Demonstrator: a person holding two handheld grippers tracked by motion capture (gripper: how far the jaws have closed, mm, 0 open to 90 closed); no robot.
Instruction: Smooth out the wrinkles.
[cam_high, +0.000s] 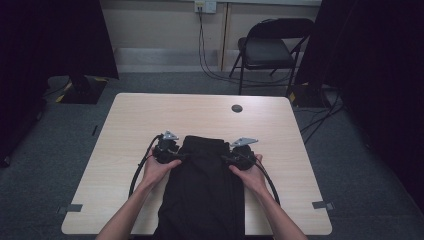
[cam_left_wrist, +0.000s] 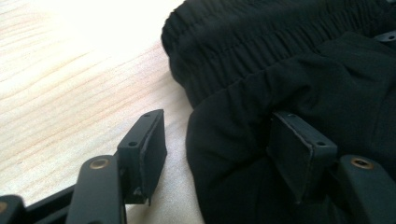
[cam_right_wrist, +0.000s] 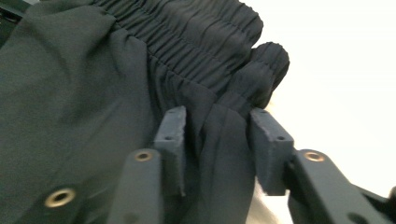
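My hands low, near edge. Black pants (cam_high: 205, 185) flat on table (cam_high: 125, 120), waistband far end. L gripper (cam_left_wrist: 219, 140) jaws apart at cloth edge, no pinch. R gripper (cam_right_wrist: 217, 135) jaws round fold, clamp unclear. Step: I'm grabbing waistband corners. Nxt: close both, then lift.

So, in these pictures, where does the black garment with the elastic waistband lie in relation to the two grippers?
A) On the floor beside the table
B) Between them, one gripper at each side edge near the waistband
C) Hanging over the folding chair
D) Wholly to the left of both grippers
B: the high view shows the black garment on the table, with the left gripper and the right gripper at its two side edges.
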